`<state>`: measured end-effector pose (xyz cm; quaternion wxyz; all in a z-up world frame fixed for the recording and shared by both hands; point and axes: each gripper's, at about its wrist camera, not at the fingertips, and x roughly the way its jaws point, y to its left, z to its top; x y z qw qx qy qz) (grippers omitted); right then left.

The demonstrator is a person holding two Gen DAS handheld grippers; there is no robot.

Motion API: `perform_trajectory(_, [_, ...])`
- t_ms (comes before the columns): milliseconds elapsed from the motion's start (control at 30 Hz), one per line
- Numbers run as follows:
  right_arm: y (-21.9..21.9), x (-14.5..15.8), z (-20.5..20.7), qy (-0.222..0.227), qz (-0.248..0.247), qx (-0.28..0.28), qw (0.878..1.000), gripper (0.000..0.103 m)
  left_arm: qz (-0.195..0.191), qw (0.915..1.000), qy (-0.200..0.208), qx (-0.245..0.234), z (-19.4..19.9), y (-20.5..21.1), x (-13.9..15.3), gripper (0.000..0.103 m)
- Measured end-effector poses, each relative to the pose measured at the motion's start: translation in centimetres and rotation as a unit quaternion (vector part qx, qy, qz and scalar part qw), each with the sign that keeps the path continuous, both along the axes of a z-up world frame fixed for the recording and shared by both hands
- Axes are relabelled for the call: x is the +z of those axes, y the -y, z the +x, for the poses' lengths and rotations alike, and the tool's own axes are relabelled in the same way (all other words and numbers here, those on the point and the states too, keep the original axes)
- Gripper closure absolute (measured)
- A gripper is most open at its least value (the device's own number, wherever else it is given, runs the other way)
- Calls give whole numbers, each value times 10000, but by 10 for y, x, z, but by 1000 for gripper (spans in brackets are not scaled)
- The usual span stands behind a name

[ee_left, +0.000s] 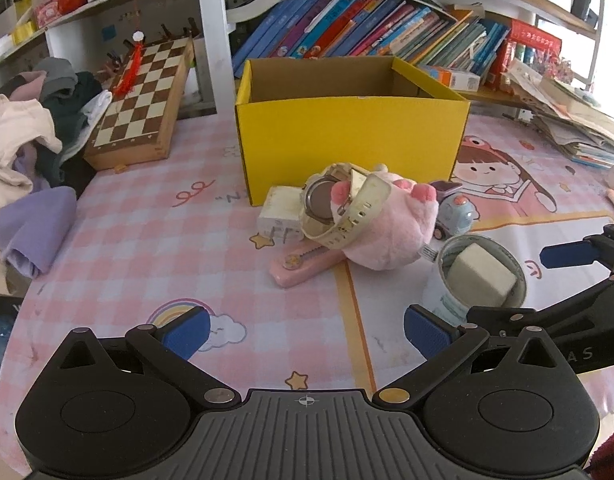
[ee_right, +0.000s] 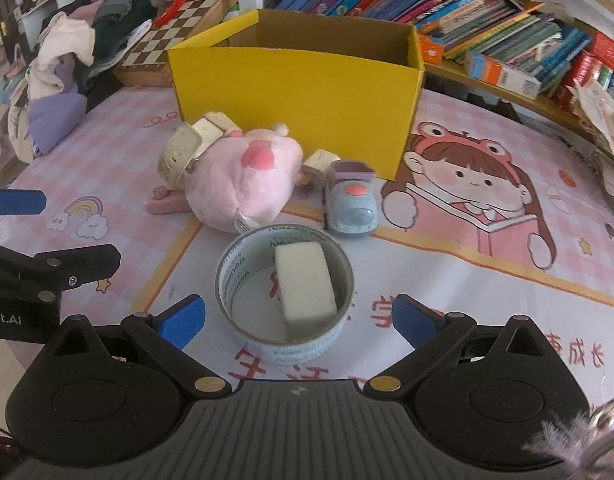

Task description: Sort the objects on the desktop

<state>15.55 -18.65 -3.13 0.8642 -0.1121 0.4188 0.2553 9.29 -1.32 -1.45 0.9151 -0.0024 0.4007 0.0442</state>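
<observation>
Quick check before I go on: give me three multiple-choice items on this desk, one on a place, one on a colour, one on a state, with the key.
1. Where does the white block lie?
A. inside the tape roll
B. in the yellow box
C. on the chessboard

2. What colour is the plush?
A. green
B. pink
C. black

3. How do the two grippers stand?
A. both shut on the watch
B. left shut, right open
C. both open, holding nothing

Key: 1 A, the block sits within the roll's ring in both views. 2 B, its fur is pink with darker pink paws. 3 C, the left gripper and the right gripper show their blue pads wide apart with nothing between; the roll lies just ahead of the right one.
</observation>
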Motion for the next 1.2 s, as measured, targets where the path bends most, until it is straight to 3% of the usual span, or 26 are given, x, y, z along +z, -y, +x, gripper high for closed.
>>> perform_trajectory(367, [-18, -14, 19, -272, -140, 452, 9985, 3, 119, 9993, -92, 330, 4, -2, 1, 0])
perform_trajectory(433, [-18, -15, 20, -238, -175, 456, 9985, 21, 143, 9993, -94, 345, 4, 0, 1, 0])
perform_trajectory(500, [-15, -13, 22, -254, -79, 441, 9987, 21, 159, 9992, -79, 352, 5, 1, 2, 0])
perform_trajectory(867, [15, 21, 19, 373, 457, 285, 9979, 21, 132, 9995, 210, 177, 21, 13, 9, 2])
perform_trajectory(1067, [32, 30, 20, 519, 615, 240, 9965, 21, 286, 9991, 304, -20, 33, 25, 9, 10])
perform_trajectory(1200, [42, 30, 24, 528, 622, 181, 9965, 21, 459, 9983, 358, -67, 45, 30, 7, 30])
